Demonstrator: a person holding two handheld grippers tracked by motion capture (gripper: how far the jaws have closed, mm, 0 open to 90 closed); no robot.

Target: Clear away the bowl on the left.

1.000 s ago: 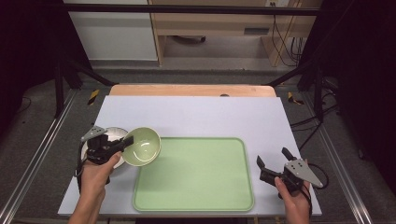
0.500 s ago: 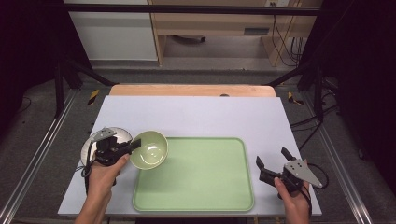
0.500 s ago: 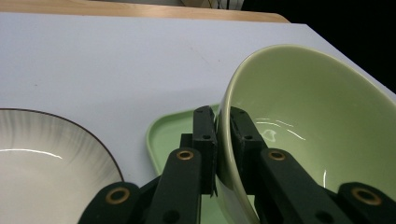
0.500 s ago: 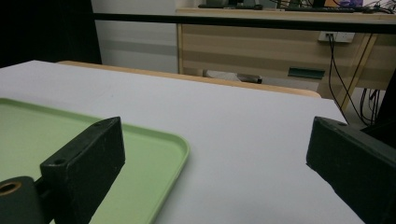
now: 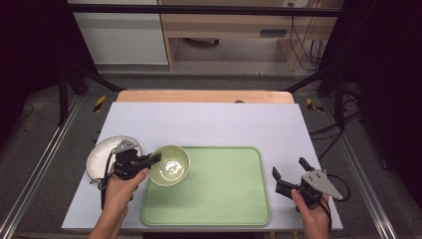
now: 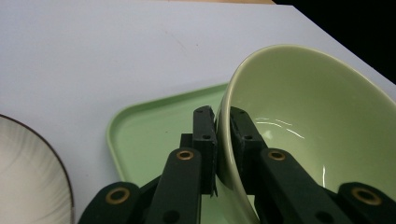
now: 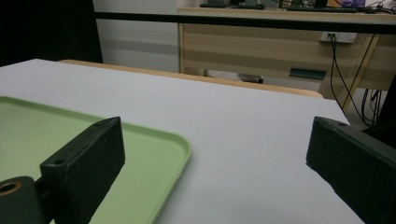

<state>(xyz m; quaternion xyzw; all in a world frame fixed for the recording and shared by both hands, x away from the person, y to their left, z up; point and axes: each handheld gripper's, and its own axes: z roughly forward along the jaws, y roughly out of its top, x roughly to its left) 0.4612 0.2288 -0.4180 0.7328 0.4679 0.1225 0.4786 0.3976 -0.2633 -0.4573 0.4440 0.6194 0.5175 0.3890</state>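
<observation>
So the green bowl (image 5: 169, 165) is tipped up over the tray's (image 5: 214, 204) near-left corner, pinched by its rim in the left gripper (image 5: 149, 160); jaws are nearly closed, one inside the bowl wall and one outside, clear as day in the left gripper view (image 6: 223, 135); white plate (image 5: 102, 157) sits on the table (image 5: 209, 124) just left of it, partly under that hand; right gripper (image 5: 288, 175) hovers off the tray's right edge, jaws spread wide with nothing between them, same in its own view (image 7: 215, 163).
</observation>
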